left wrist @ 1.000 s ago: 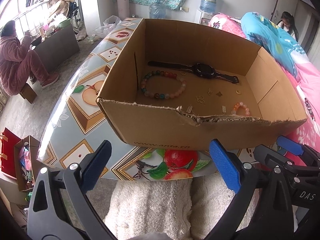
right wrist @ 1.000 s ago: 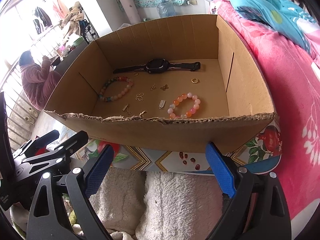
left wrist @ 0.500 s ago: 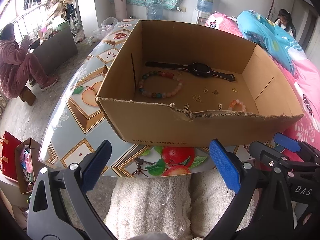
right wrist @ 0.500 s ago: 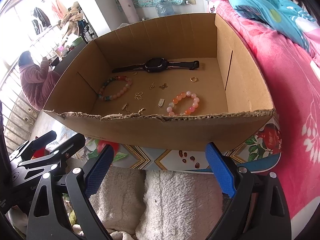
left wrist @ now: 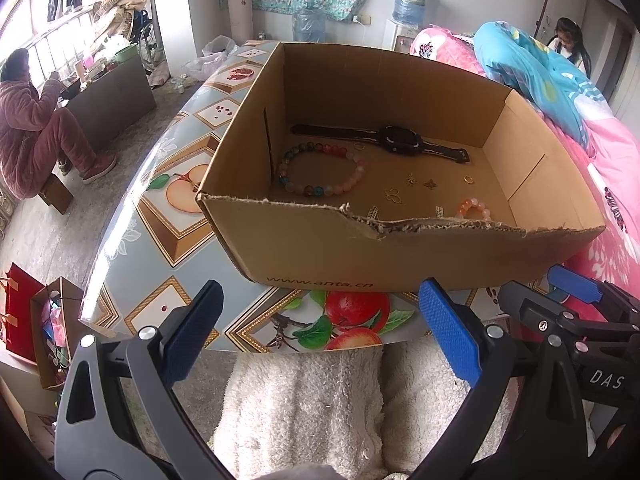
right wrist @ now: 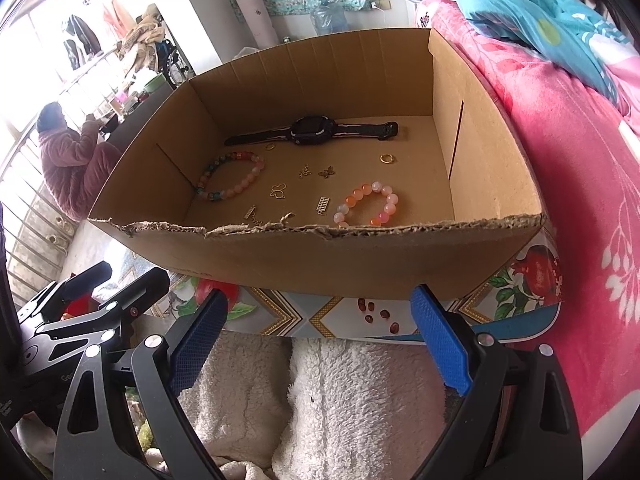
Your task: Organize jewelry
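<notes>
An open cardboard box point(left wrist: 320, 252) point(right wrist: 360, 264) stands on a fruit-patterned table point(left wrist: 168, 200). Inside lie a black watch point(left wrist: 396, 140) point(right wrist: 312, 130), a multicoloured bead bracelet point(left wrist: 320, 168) point(right wrist: 230, 176), an orange bead bracelet point(left wrist: 474, 209) point(right wrist: 366, 204), a gold ring point(right wrist: 387, 158) and several small gold charms point(right wrist: 280, 192). My left gripper point(left wrist: 320, 336) and right gripper point(right wrist: 318, 340) are both open and empty, held before the table's near edge, outside the box. The right gripper also shows at the lower right of the left wrist view point(left wrist: 576, 312).
A pink bed point(right wrist: 580, 160) with a blue quilt point(left wrist: 532, 68) lies right of the table. A person in pink sits at the far left point(left wrist: 28, 128). White fleece-clad legs point(left wrist: 312, 404) lie below the grippers. Bags stand on the floor at the left point(left wrist: 36, 332).
Both grippers have drawn back slightly from the box and sit a little lower. The jaws stay open and the jewelry has not moved.
</notes>
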### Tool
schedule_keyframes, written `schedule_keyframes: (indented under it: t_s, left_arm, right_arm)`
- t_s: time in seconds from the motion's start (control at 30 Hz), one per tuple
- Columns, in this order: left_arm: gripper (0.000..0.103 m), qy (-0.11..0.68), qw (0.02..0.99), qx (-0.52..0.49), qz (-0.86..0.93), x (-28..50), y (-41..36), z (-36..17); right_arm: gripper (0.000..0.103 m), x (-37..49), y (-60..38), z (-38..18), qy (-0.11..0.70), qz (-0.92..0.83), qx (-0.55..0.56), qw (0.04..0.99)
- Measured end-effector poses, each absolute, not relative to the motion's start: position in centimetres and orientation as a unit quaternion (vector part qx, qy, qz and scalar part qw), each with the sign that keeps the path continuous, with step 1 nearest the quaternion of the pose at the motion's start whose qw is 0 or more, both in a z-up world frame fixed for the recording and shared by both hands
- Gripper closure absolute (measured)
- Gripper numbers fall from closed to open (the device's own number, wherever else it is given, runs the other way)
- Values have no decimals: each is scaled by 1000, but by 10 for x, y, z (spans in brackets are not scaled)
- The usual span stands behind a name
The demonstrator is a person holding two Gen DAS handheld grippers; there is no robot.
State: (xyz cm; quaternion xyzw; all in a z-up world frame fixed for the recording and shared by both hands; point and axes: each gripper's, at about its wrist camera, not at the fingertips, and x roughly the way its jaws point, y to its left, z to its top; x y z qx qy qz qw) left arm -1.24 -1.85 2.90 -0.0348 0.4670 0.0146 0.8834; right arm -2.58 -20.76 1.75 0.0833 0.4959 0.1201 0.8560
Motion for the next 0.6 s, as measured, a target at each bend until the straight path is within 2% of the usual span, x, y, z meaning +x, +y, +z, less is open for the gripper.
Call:
schedule_keyframes:
  t_s: [0.6]
  left_arm:
    - [8, 470, 882, -34, 10, -9, -19, 30]
  right_arm:
    - [13, -26, -211, 20, 496, 115, 89, 856]
